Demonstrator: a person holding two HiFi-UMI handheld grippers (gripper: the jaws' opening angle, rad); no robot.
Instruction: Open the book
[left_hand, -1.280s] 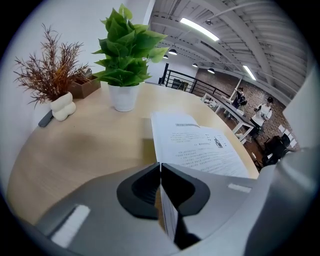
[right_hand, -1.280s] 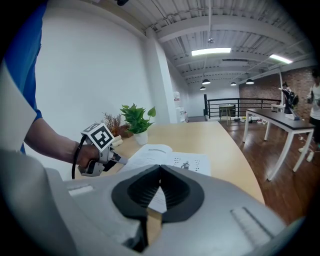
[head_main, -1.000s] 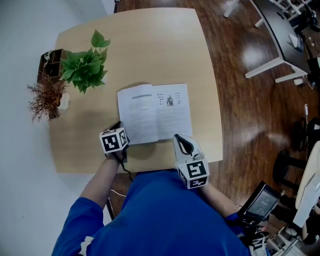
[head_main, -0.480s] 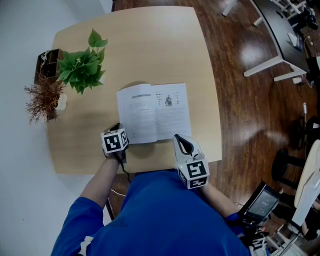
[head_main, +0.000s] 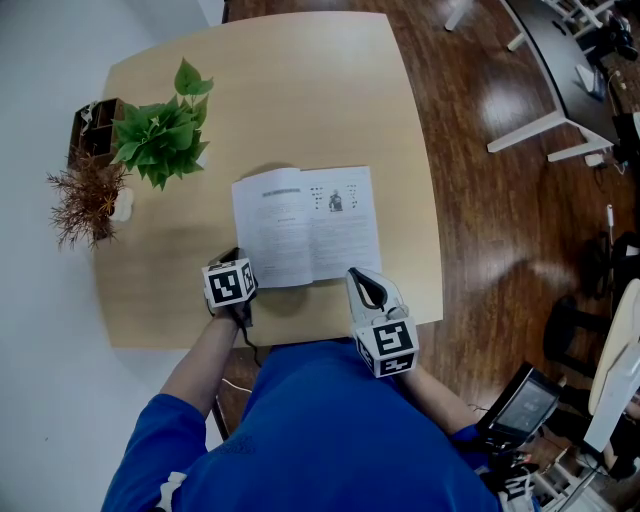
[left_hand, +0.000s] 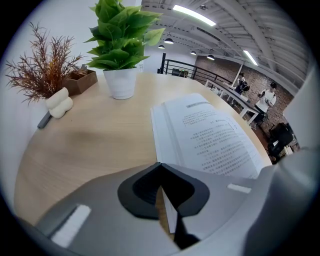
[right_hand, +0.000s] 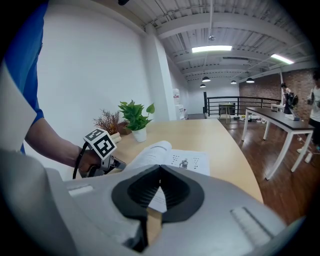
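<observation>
The book (head_main: 308, 225) lies open and flat on the light wooden table (head_main: 300, 90), printed pages facing up. My left gripper (head_main: 238, 258) is shut at the book's near left corner, and nothing shows pinched between its jaws. In the left gripper view the open book (left_hand: 210, 135) spreads just beyond the closed left gripper (left_hand: 161, 166). My right gripper (head_main: 358, 276) is shut too, at the book's near right edge. The right gripper view looks past the right gripper (right_hand: 160, 169) to the book (right_hand: 172, 157) and the left gripper's marker cube (right_hand: 102, 144).
A green potted plant (head_main: 160, 130), a dried reddish plant (head_main: 85, 200) and a small wooden box (head_main: 92, 125) stand at the table's left side. Dark wood floor and white desk legs (head_main: 540, 130) lie to the right. The table's near edge runs just under my grippers.
</observation>
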